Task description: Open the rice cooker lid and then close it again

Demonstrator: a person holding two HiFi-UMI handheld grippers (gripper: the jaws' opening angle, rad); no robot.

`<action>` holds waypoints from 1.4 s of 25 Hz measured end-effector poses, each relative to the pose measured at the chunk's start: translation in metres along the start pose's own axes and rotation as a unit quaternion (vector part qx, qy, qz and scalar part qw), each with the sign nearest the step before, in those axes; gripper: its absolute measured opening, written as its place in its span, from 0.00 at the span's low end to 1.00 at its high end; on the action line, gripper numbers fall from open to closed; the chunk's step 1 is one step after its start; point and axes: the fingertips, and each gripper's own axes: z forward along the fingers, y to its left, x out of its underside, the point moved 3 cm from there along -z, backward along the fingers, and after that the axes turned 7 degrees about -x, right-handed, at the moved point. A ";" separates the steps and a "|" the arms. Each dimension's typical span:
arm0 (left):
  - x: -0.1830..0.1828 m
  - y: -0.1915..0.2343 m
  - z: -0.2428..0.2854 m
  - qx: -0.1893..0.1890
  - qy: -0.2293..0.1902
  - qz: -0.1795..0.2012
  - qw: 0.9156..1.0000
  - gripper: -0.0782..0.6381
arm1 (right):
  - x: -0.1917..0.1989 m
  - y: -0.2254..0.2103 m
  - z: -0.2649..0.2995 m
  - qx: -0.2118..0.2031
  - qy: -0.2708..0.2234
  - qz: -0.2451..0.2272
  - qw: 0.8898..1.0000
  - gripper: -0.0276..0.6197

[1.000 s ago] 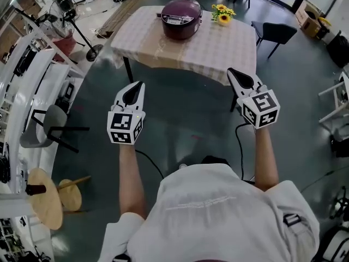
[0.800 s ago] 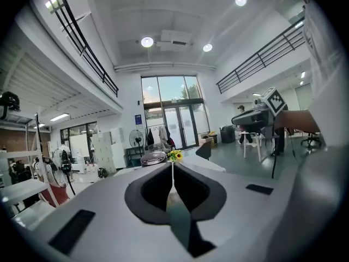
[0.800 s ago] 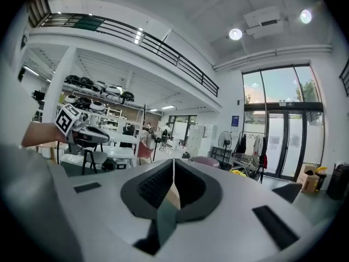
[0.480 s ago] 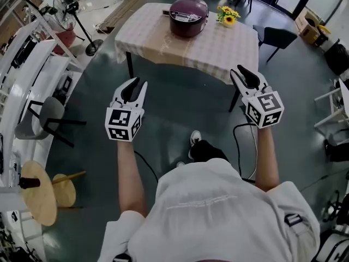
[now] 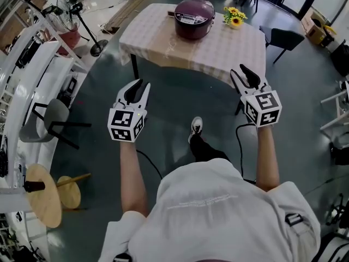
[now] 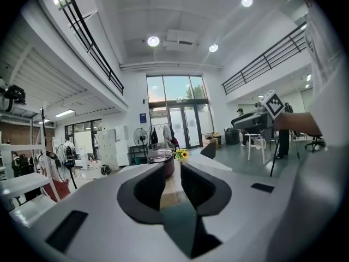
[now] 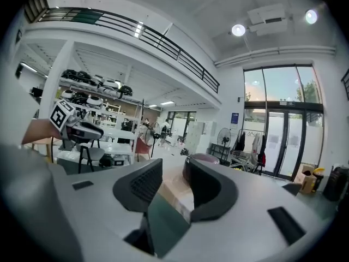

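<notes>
The dark purple rice cooker (image 5: 194, 18) stands lid down at the far side of the table (image 5: 218, 51), which has a checked cloth. It shows small past the jaws in the left gripper view (image 6: 162, 162) and in the right gripper view (image 7: 205, 158). Both grippers hang over the floor, well short of the table. My left gripper (image 5: 139, 86) has just been opening; its jaws stand a little apart with nothing between them (image 6: 173, 171). My right gripper (image 5: 246, 72) has also just been opening, wider, and is empty too (image 7: 173, 171).
Yellow sunflowers (image 5: 233, 15) sit right of the cooker. A black chair (image 5: 283, 37) stands at the table's right end, a fan stand (image 5: 82, 26) at the left. A grey chair (image 5: 52, 125) and a wooden stool (image 5: 43, 195) are at my left. A cable (image 5: 240, 146) runs over the floor.
Both grippers' jaws have parted from shut. The person has stepped toward the table, a shoe now shows on the floor, and both grippers have moved forward.
</notes>
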 end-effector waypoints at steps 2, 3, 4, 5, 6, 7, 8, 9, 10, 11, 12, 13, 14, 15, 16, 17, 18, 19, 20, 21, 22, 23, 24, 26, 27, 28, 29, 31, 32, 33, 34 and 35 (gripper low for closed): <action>0.000 0.009 0.016 -0.002 0.001 0.001 1.000 0.25 | 0.001 -0.013 0.013 0.013 -0.002 0.001 1.000 0.30; -0.001 0.015 0.024 -0.004 0.002 0.002 1.000 0.26 | 0.002 -0.020 0.020 0.016 -0.004 0.002 1.000 0.33; -0.002 0.020 0.034 -0.006 0.003 0.003 1.000 0.26 | 0.003 -0.027 0.028 0.016 -0.005 0.003 1.000 0.33; -0.002 0.025 0.044 -0.007 0.004 0.003 1.000 0.26 | 0.004 -0.035 0.036 0.016 -0.005 0.005 1.000 0.33; -0.003 0.029 0.055 -0.008 0.005 0.003 1.000 0.26 | 0.006 -0.043 0.044 0.015 -0.004 0.007 1.000 0.33; -0.003 0.032 0.067 -0.007 0.007 0.003 1.000 0.27 | 0.008 -0.052 0.053 0.013 -0.001 0.007 1.000 0.33; -0.004 0.034 0.080 -0.006 0.009 0.003 1.000 0.27 | 0.011 -0.060 0.063 0.011 0.003 0.008 1.000 0.31; -0.005 0.036 0.093 -0.004 0.011 0.005 1.000 0.28 | 0.012 -0.069 0.074 0.008 0.007 0.008 1.000 0.29; -0.007 0.039 0.107 -0.002 0.014 0.007 1.000 0.28 | 0.013 -0.079 0.085 0.006 0.010 0.010 1.000 0.29; -0.009 0.041 0.122 0.000 0.017 0.010 1.000 0.28 | 0.014 -0.088 0.097 0.004 0.013 0.012 1.000 0.28; -0.012 0.042 0.136 0.003 0.019 0.014 1.000 0.28 | 0.014 -0.098 0.108 0.001 0.014 0.016 1.000 0.28; -0.015 0.044 0.151 0.007 0.022 0.018 1.000 0.28 | 0.014 -0.107 0.119 -0.002 0.014 0.020 1.000 0.28; -0.019 0.045 0.165 0.010 0.024 0.022 0.999 0.28 | 0.013 -0.116 0.130 -0.005 0.014 0.024 1.000 0.28; -0.024 0.047 0.179 0.013 0.025 0.026 0.999 0.28 | 0.011 -0.125 0.141 -0.008 0.014 0.026 1.000 0.28; -0.029 0.050 0.192 0.016 0.026 0.031 0.999 0.28 | 0.009 -0.134 0.152 -0.011 0.014 0.027 0.999 0.28; -0.034 0.053 0.205 0.018 0.027 0.036 0.999 0.28 | 0.007 -0.143 0.163 -0.014 0.016 0.028 0.999 0.28; -0.039 0.057 0.218 0.020 0.027 0.041 0.999 0.28 | 0.006 -0.151 0.174 -0.017 0.017 0.028 0.999 0.28; -0.044 0.060 0.231 0.021 0.027 0.045 0.998 0.28 | 0.005 -0.159 0.184 -0.021 0.018 0.028 0.999 0.27; -0.049 0.063 0.242 0.022 0.025 0.045 0.998 0.28 | 0.004 -0.167 0.194 -0.024 0.017 0.029 0.999 0.26; -0.053 0.066 0.254 0.023 0.022 0.041 0.999 0.28 | 0.003 -0.175 0.203 -0.026 0.014 0.031 0.999 0.24; -0.057 0.069 0.265 0.024 0.016 0.031 0.999 0.28 | 0.004 -0.183 0.211 -0.028 0.010 0.031 0.999 0.24; -0.060 0.072 0.276 0.026 0.012 0.021 0.999 0.28 | 0.004 -0.190 0.219 -0.029 0.005 0.026 0.999 0.28; -0.062 0.075 0.288 0.026 0.010 0.013 1.000 0.28 | 0.005 -0.197 0.226 -0.030 0.001 0.017 0.999 0.29; -0.061 0.080 0.313 0.026 0.015 0.015 0.999 0.28 | 0.008 -0.210 0.241 -0.032 -0.002 0.002 0.999 0.29; -0.061 0.081 0.325 0.028 0.019 0.019 0.999 0.28 | 0.011 -0.216 0.248 -0.031 -0.002 0.002 1.000 0.29; -0.062 0.082 0.335 0.030 0.019 0.022 0.999 0.28 | 0.013 -0.223 0.254 -0.028 -0.001 0.005 1.000 0.29; -0.065 0.082 0.345 0.035 0.016 0.024 0.999 0.28 | 0.016 -0.231 0.259 -0.023 0.001 0.010 1.000 0.27; -0.073 0.079 0.362 0.050 0.002 0.021 0.999 0.32 | 0.020 -0.247 0.269 -0.010 0.005 0.021 1.000 0.26; -0.076 0.078 0.369 0.058 -0.004 0.020 0.998 0.32 | 0.021 -0.253 0.274 -0.005 0.006 0.025 1.000 0.26; -0.078 0.078 0.377 0.064 -0.009 0.020 0.998 0.31 | 0.023 -0.258 0.280 -0.003 0.009 0.027 1.000 0.26; -0.078 0.079 0.385 0.070 -0.014 0.022 0.997 0.31 | 0.024 -0.261 0.287 -0.001 0.012 0.027 1.000 0.26; -0.078 0.080 0.393 0.075 -0.018 0.025 0.997 0.31 | 0.026 -0.263 0.293 0.000 0.017 0.027 0.999 0.26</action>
